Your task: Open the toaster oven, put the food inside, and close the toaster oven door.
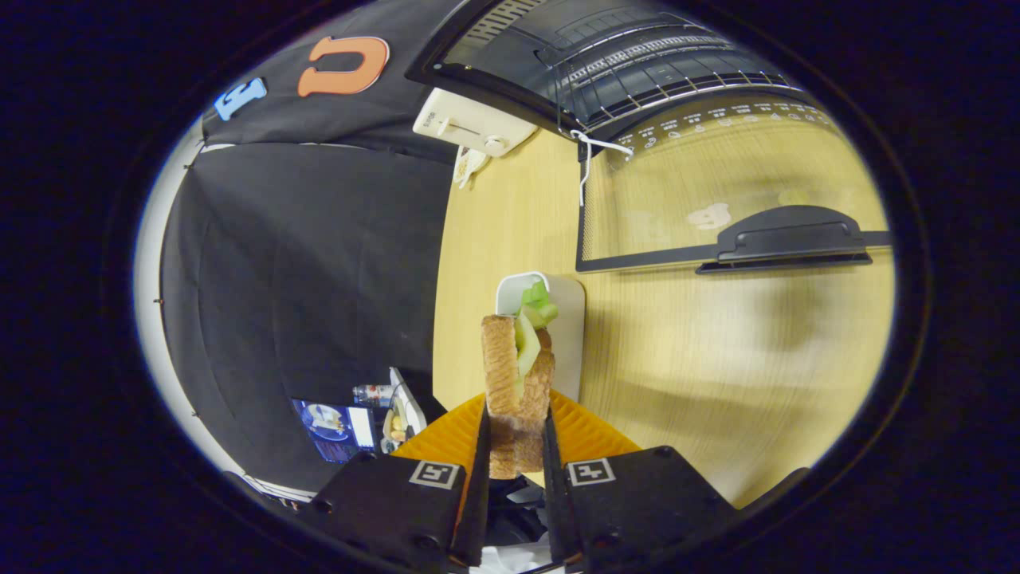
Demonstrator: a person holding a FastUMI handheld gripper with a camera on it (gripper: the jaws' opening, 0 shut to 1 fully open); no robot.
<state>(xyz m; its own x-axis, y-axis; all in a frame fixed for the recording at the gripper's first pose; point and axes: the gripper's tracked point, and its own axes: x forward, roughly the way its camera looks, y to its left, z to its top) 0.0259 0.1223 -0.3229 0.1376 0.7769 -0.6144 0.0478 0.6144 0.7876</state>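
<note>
Gripper view looks along the two fingers at a sandwich (516,383) clenched between them, the gripper (515,446) closed on its lower end so that both black fingers press the toasted bread from either side. The sandwich stands on edge ahead of the fingertips, two browned slices with pale green filling showing at the top, and it hangs above the wooden table (717,359), with a white container (550,299) just beyond it. Farther on, the oven (621,64) stands open: its glass door (717,199) is swung down flat toward the gripper, the black handle (785,239) on its near edge, and the wire rack (669,80) lies bare inside. A white switch box (470,123) sits beside the oven. The sandwich looks light and soft; bread of this kind would crush under a hard squeeze, and the loose green filling could slide out if it tilts or gets jolted. A hold low on both crusts, as now, seems sound, since the crust is the stiffest part. By my judgement the opening step is done and the food is in hand, so carrying it over the door and onto the rack comes next, then closing by the handle.
</note>
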